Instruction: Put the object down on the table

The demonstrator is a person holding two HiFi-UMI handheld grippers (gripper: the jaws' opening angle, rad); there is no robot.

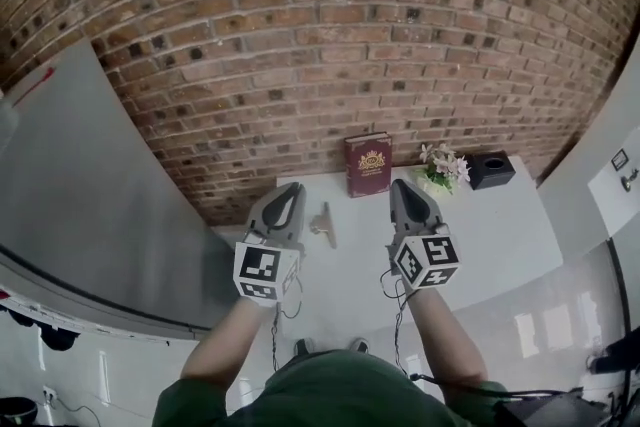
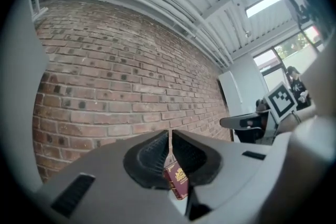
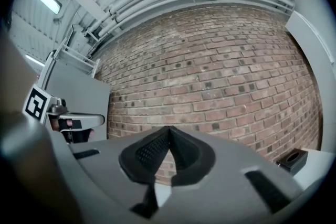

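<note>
A small tan T-shaped object (image 1: 323, 223) lies flat on the white table (image 1: 500, 235), just right of my left gripper (image 1: 290, 191) and apart from it. In the left gripper view the left gripper (image 2: 169, 137) has its jaws together, and I see nothing held between the pads. My right gripper (image 1: 403, 185) hovers over the middle of the table. The right gripper view shows the right gripper (image 3: 168, 129) with its tips meeting and nothing in them.
A dark red book (image 1: 368, 165) stands upright against the brick wall (image 1: 330, 35) at the back of the table. To its right are a small bunch of pale flowers (image 1: 443, 167) and a black box (image 1: 492, 170). A grey panel (image 1: 90, 205) runs along the left.
</note>
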